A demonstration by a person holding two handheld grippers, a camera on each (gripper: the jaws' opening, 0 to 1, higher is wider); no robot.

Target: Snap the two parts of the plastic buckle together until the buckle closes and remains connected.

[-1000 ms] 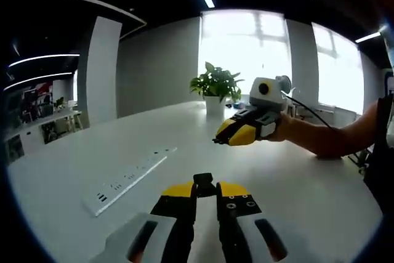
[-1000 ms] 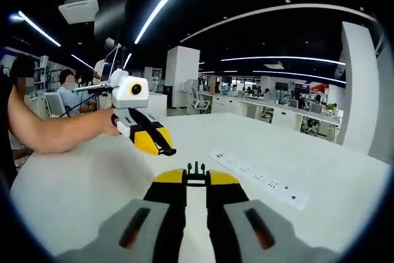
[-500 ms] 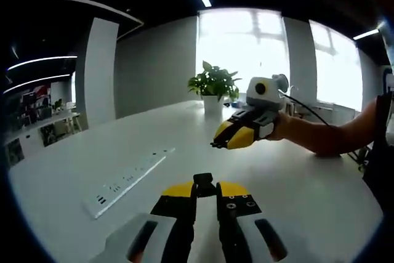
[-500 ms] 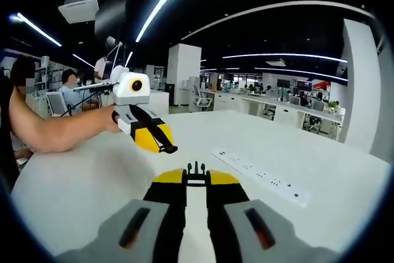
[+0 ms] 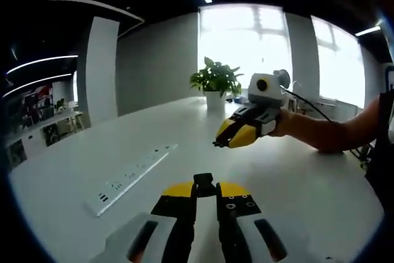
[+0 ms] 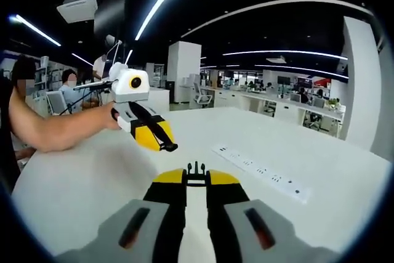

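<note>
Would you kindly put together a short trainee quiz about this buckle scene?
1. True or false: the pronged buckle half held in the right gripper is snapped into the blocky buckle half held in the left gripper.
2. What lies flat on the white table? A) power strip B) keyboard C) book
3. Fill in: in the left gripper view, a potted ___ stands before the bright window.
Key: 1 false; 2 A; 3 plant.
</note>
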